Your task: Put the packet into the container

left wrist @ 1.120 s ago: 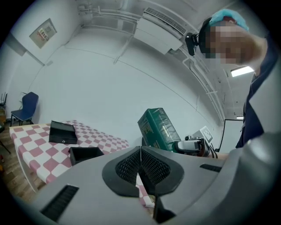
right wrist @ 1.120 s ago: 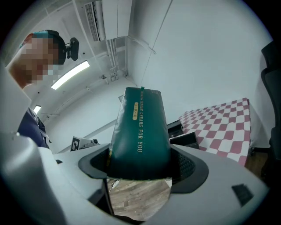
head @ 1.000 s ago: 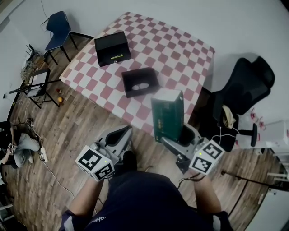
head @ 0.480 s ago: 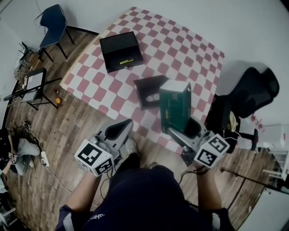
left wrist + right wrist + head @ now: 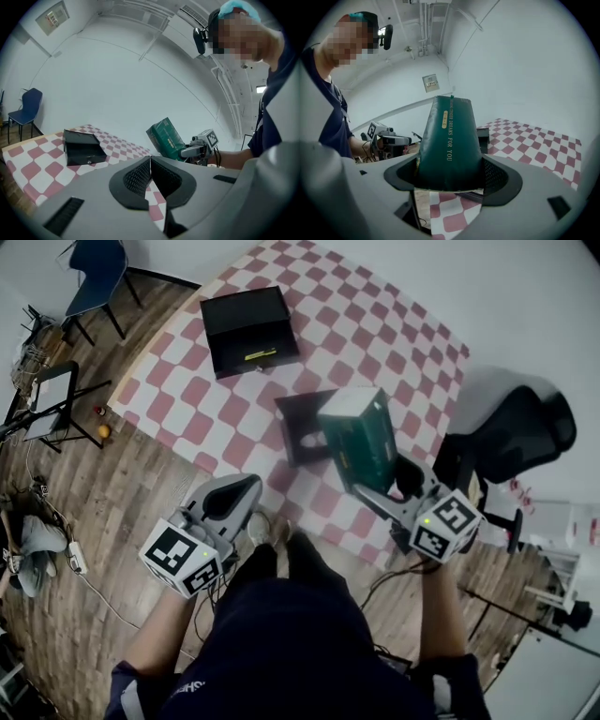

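Observation:
A tall dark green packet (image 5: 356, 435) with gold print stands up between the jaws of my right gripper (image 5: 380, 482), which is shut on its lower end. In the right gripper view the packet (image 5: 449, 140) fills the gap between the jaws of the right gripper (image 5: 450, 180). It hangs over the near part of the red-and-white checkered table (image 5: 375, 343), just right of the open black container (image 5: 298, 427) and hiding part of it. My left gripper (image 5: 232, 502) is shut and empty, low over the wooden floor; its jaws meet in the left gripper view (image 5: 150, 174).
A second black box (image 5: 248, 329) lies farther back on the table. A black office chair (image 5: 516, 427) stands right of the table, a blue chair (image 5: 94, 263) at the far left corner, and a folding stand (image 5: 47, 399) on the floor at left.
My right gripper has carried the packet forward from in front of the table edge to over the table, beside the black container. The left gripper stays low and shut.

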The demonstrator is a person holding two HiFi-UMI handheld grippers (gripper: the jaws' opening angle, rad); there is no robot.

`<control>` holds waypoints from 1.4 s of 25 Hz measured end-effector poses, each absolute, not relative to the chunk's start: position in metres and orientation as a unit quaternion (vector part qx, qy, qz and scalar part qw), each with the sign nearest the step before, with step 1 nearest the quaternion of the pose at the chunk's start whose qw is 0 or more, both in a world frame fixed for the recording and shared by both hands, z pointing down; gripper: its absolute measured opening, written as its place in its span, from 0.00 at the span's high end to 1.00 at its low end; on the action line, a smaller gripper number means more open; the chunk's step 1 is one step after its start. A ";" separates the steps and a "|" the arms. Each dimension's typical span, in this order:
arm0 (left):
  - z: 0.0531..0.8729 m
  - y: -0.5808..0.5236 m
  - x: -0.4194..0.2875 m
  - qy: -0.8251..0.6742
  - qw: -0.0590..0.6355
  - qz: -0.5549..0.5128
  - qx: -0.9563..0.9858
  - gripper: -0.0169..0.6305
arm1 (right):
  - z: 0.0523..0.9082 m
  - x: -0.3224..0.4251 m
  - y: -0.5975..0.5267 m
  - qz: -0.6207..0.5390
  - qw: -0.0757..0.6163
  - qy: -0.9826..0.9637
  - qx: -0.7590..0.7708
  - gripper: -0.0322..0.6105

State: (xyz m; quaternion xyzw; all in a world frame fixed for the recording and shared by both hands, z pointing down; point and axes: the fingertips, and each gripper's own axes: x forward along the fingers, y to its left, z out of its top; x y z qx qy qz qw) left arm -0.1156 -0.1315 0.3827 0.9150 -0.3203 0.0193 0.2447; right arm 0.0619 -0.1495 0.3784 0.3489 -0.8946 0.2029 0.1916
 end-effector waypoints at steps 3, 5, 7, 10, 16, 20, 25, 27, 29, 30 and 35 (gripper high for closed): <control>0.387 -0.139 -0.115 -0.326 0.245 0.024 0.913 0.91 | 0.390 0.068 -0.166 0.175 0.234 -0.901 0.320 0.33; 0.391 -0.145 -0.114 -0.333 0.248 0.025 0.909 0.92 | 0.399 0.072 -0.179 0.155 0.266 -0.904 0.298 0.33; 0.395 -0.147 -0.112 -0.341 0.255 0.027 0.904 0.91 | 0.408 0.075 -0.190 0.128 0.305 -0.904 0.270 0.33; 0.403 -0.152 -0.108 -0.351 0.261 0.034 0.899 0.91 | 0.423 0.078 -0.205 0.091 0.363 -0.899 0.227 0.33; 0.419 -0.160 -0.107 -0.384 0.276 0.038 0.880 0.91 | 0.463 0.080 -0.223 0.031 0.465 -0.875 0.132 0.33; 0.434 -0.160 -0.103 -0.402 0.290 0.042 0.868 0.91 | 0.492 0.082 -0.228 0.002 0.508 -0.858 0.076 0.33; 0.447 -0.160 -0.101 -0.421 0.305 0.042 0.853 0.91 | 0.517 0.081 -0.234 -0.037 0.547 -0.836 0.019 0.33; 0.452 -0.159 -0.099 -0.424 0.310 0.043 0.850 0.92 | 0.526 0.082 -0.235 -0.051 0.562 -0.826 -0.001 0.33; 0.456 -0.159 -0.098 -0.427 0.313 0.043 0.847 0.91 | 0.532 0.081 -0.237 -0.061 0.569 -0.820 -0.016 0.33; 0.458 -0.159 -0.098 -0.428 0.314 0.043 0.846 0.91 | 0.534 0.081 -0.238 -0.062 0.568 -0.820 -0.021 0.33; 0.465 -0.159 -0.095 -0.433 0.319 0.043 0.842 0.92 | 0.533 0.080 -0.242 -0.095 0.579 -0.809 -0.040 0.33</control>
